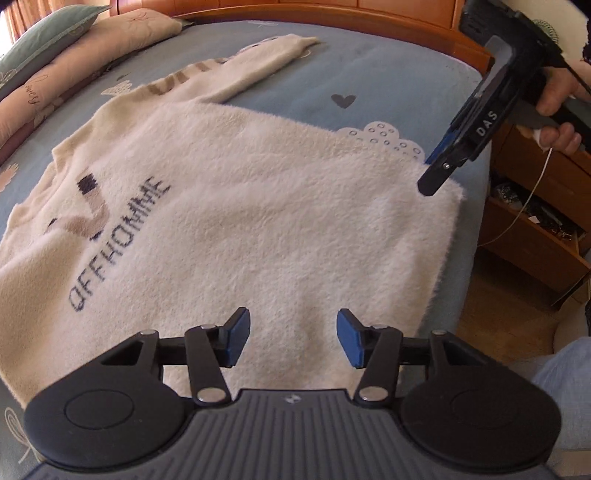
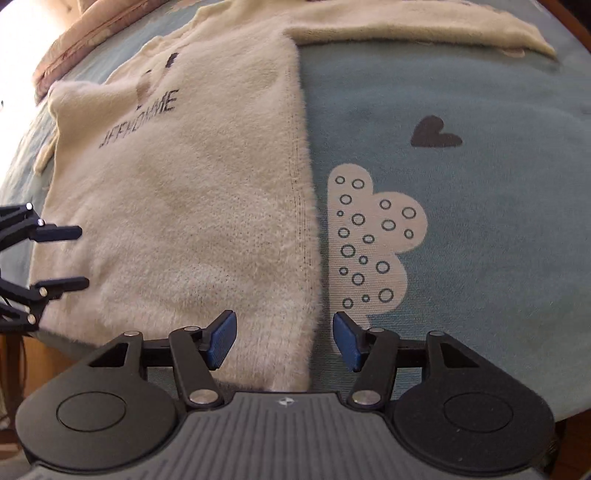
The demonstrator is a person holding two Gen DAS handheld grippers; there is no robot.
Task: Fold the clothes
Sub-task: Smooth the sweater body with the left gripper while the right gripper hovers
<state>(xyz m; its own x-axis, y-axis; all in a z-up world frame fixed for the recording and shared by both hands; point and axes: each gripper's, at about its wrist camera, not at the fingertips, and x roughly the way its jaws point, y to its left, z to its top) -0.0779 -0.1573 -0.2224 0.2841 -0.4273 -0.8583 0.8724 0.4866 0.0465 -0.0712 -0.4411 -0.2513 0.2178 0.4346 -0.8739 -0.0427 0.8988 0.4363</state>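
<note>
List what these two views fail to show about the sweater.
- Sweater hem: both views, hidden by each hand-held gripper's body.
- Its left sleeve: right wrist view, folded under or not, cannot tell.
- Lettering's first letter: right wrist view, hidden by a fold.
- Far sleeve cuff: right wrist view, cut by the top edge.

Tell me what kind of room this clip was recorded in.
Most likely a bedroom: a cream sweater lies on a bed with a blue patterned sheet, pillows sit by the wooden headboard, and a wooden bedside cabinet stands alongside.
</note>
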